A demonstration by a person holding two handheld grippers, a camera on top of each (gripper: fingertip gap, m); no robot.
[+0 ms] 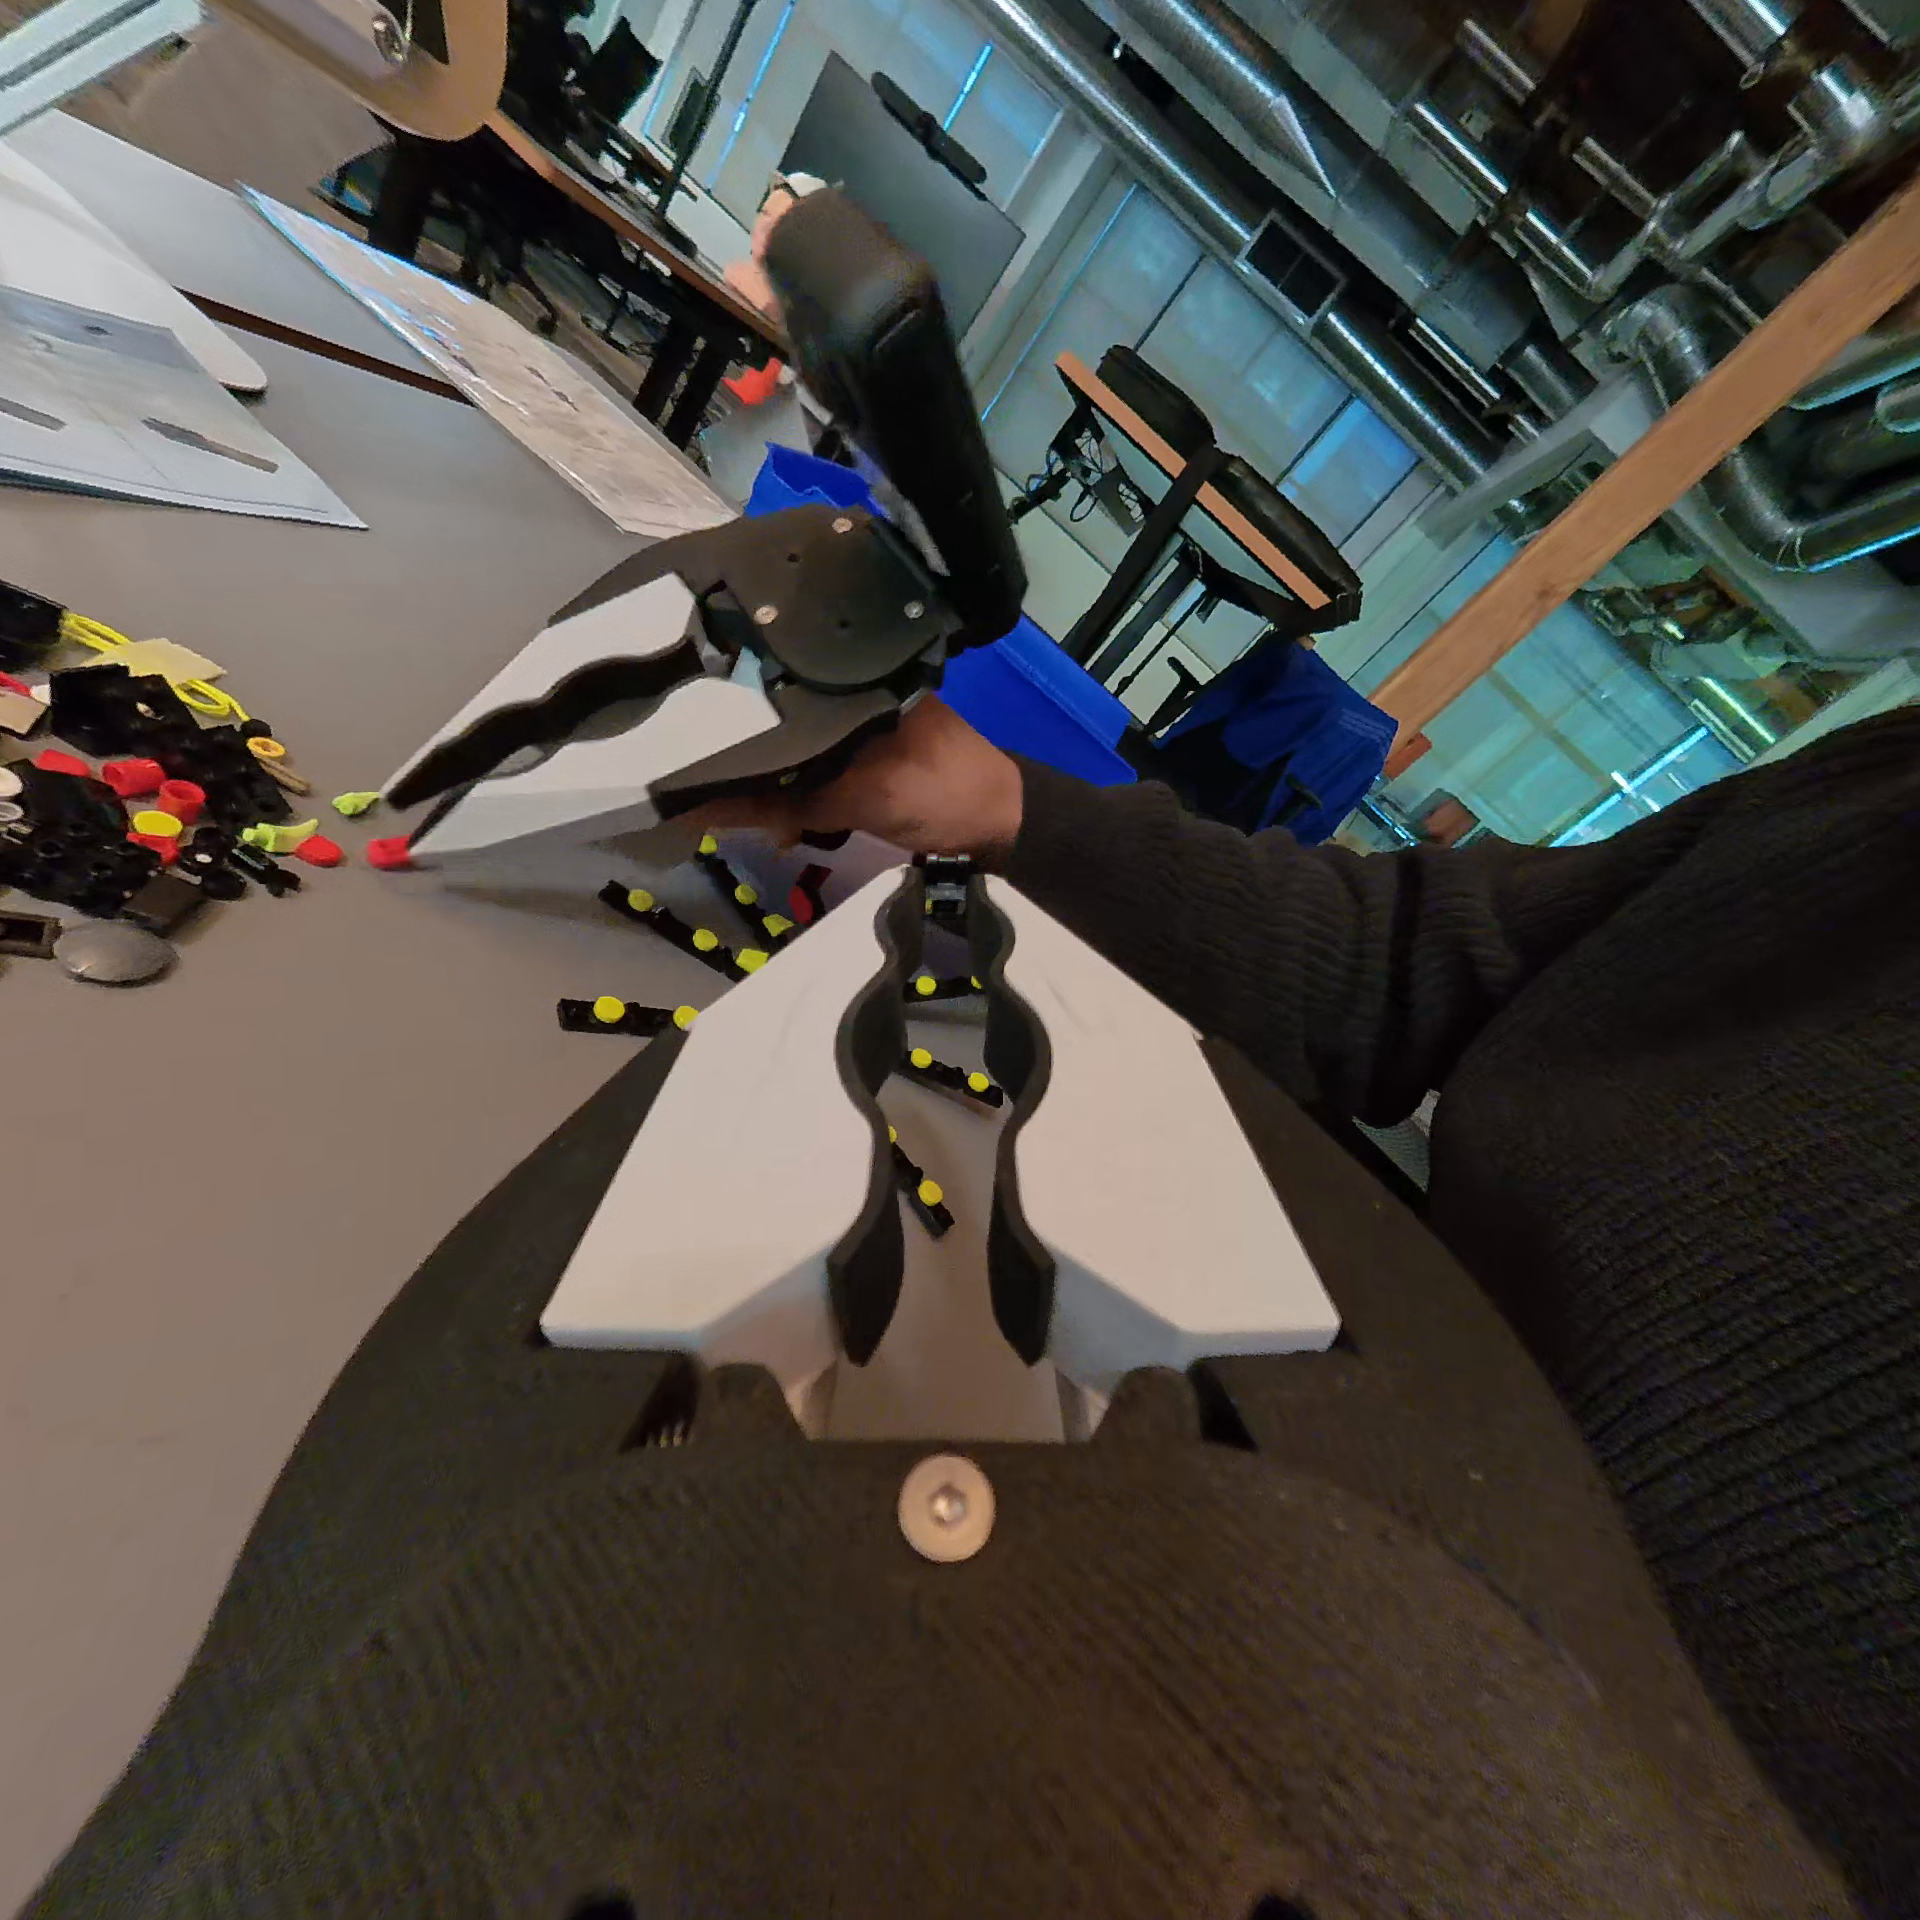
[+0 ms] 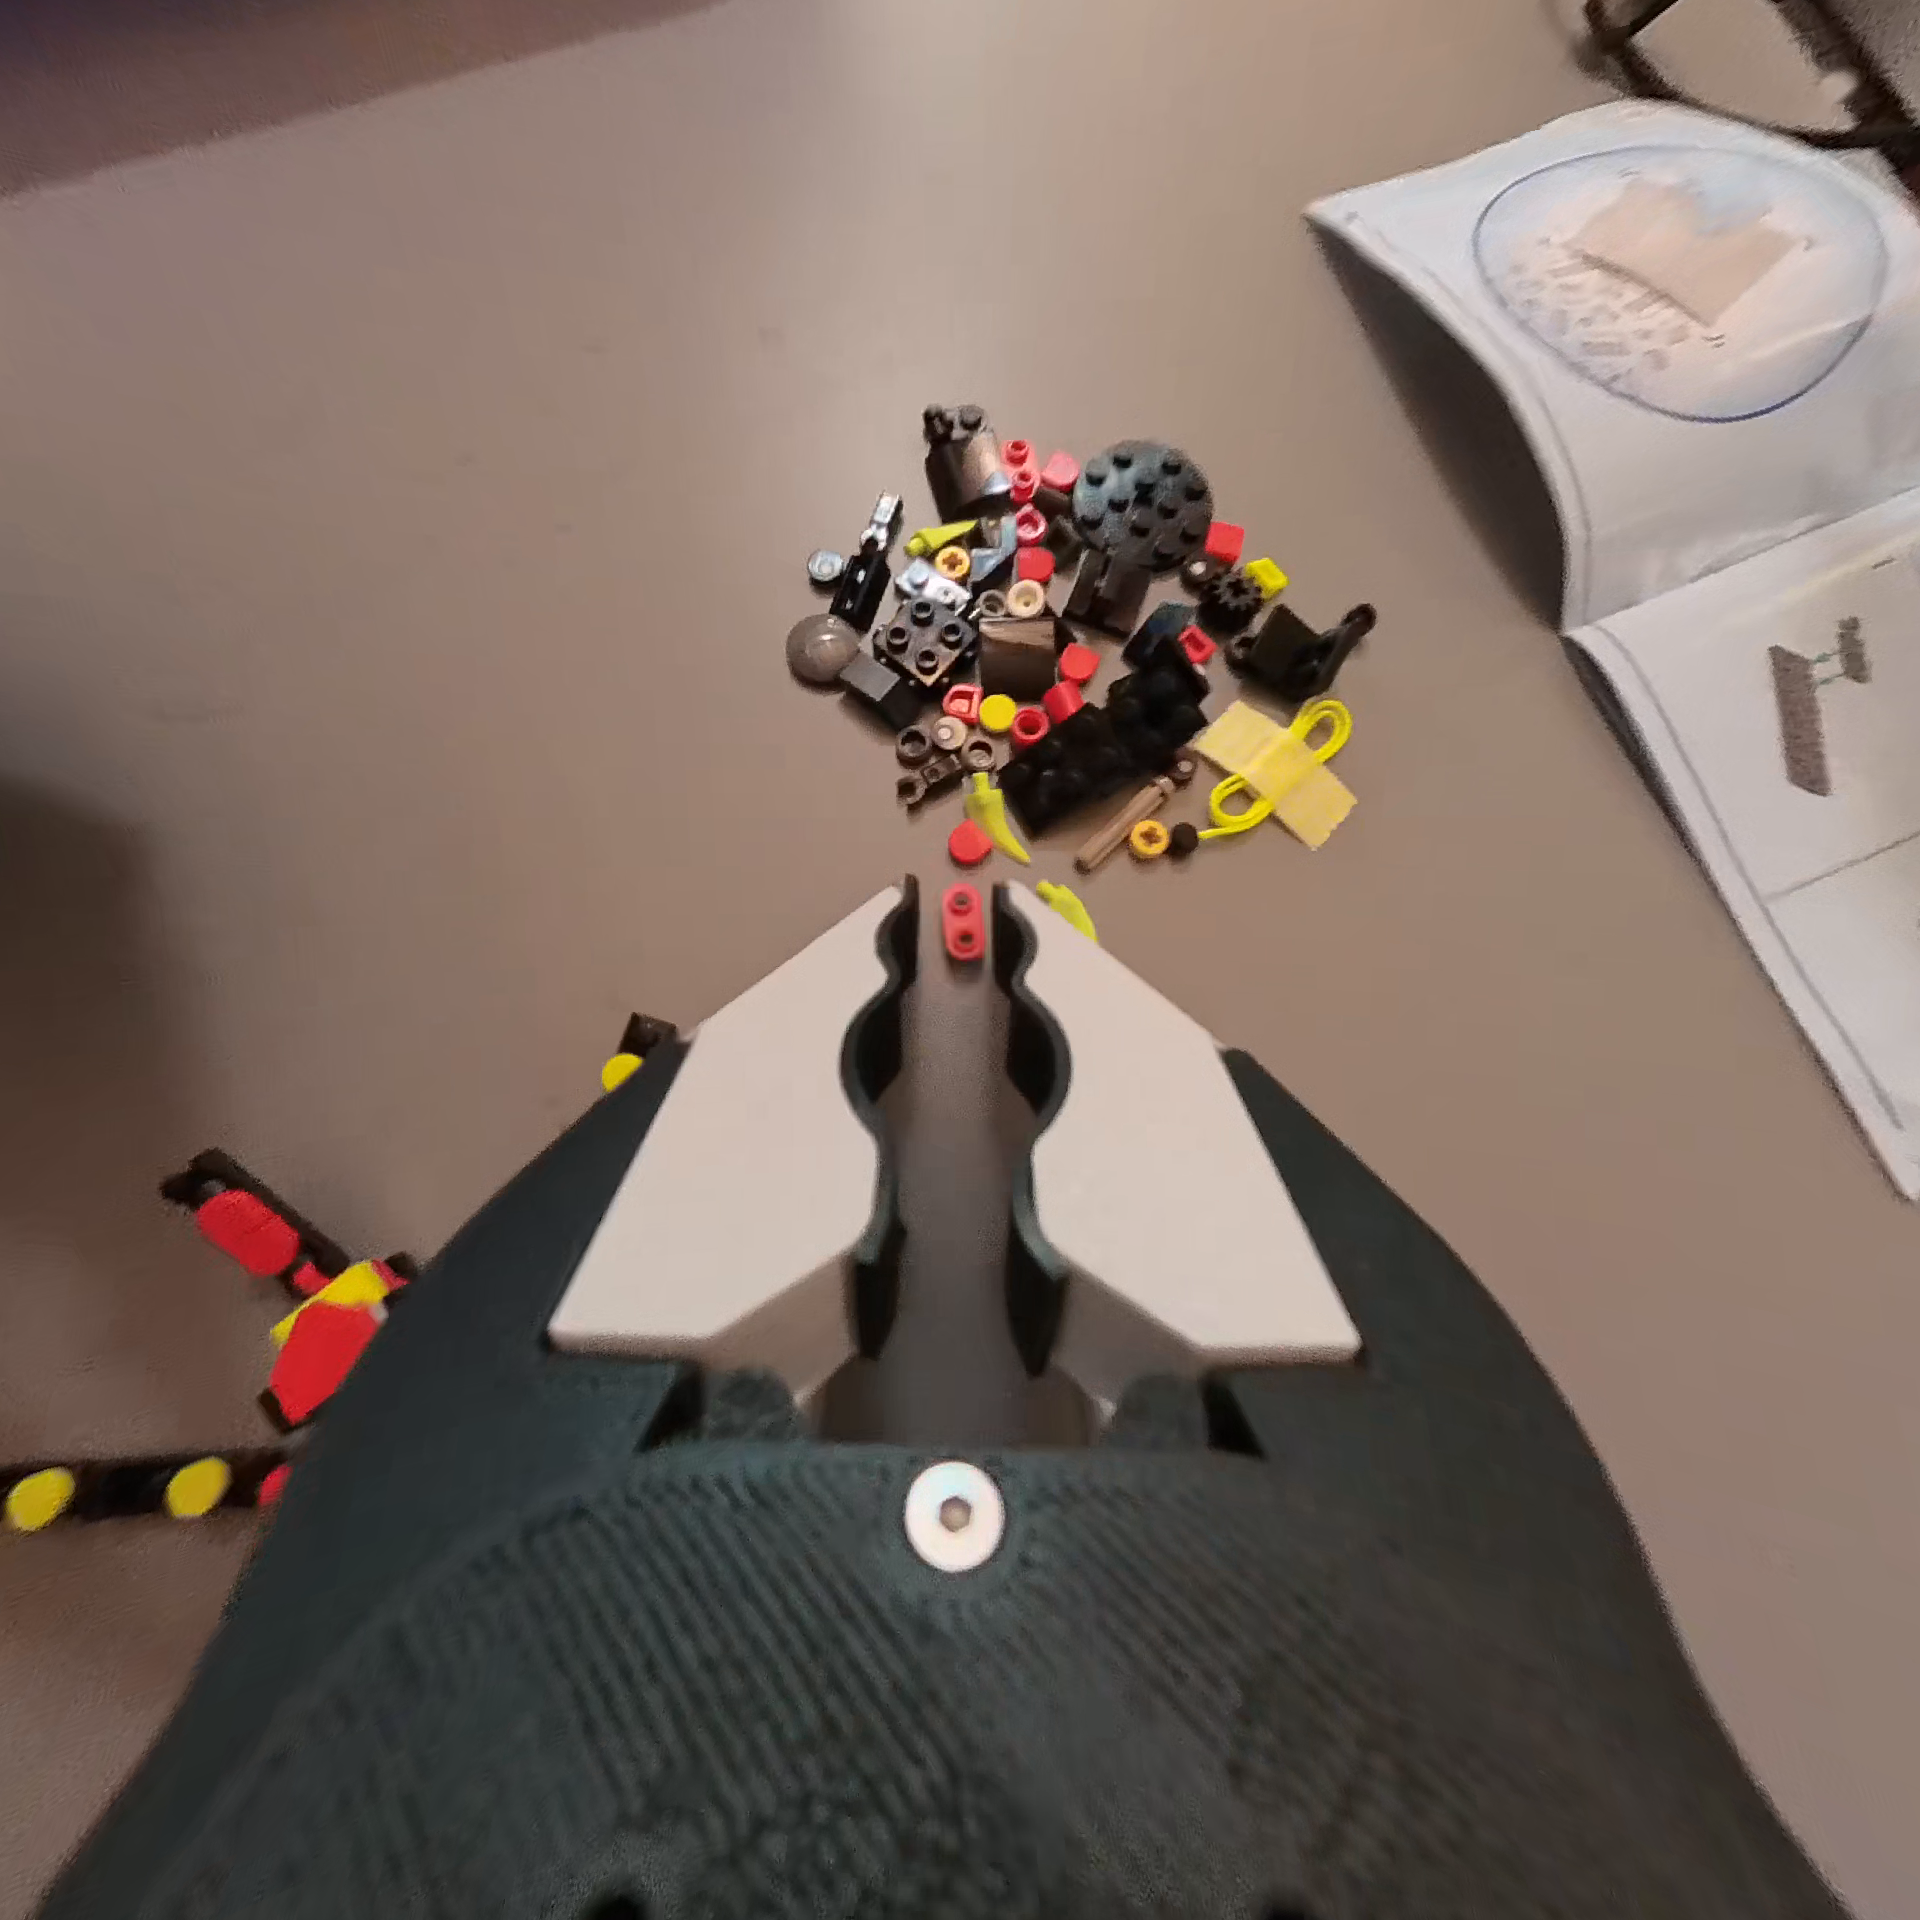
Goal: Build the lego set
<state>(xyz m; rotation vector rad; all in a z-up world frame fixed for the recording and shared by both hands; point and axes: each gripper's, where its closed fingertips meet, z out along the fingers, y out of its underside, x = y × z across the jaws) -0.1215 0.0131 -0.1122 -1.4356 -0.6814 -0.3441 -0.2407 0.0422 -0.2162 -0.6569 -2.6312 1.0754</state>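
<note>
A: What is the right tool (image 2: pixel 957 891) doing?

B: In the right wrist view its tips are standing a little apart at the middle of the frame, straddling a small red two-hole piece (image 2: pixel 962 921) that is lying on the grey tabletop (image 2: pixel 416 520). Whether the pads are touching the piece, I cannot tell. The left wrist view is showing the same tool (image 1: pixel 400 826) at centre left, a hand (image 1: pixel 914 779) gripping its handle, its tips resting down by the red piece (image 1: pixel 387 852)

A: And what is lying around it?

B: Just above the tips, a pile of small black, red and yellow bricks (image 2: pixel 1070 644) is sitting at the centre of the frame, with a lime claw-shaped piece (image 2: pixel 995 816) near the tips and a yellow cord on a taped card (image 2: pixel 1283 774) at the pile's right edge. An open instruction booklet (image 2: pixel 1714 644) is lying at the right side. At the lower left, black strips with yellow and red studs (image 2: pixel 260 1299) are lying beside the tool's body

A: And the left tool (image 1: pixel 945 883)?

B: Its tips are pinching a small black piece (image 1: pixel 947 881) just above the middle of the left wrist view, raised over more black strips with yellow studs (image 1: pixel 707 935), next to a dark knitted sleeve (image 1: pixel 1299 956)
</note>
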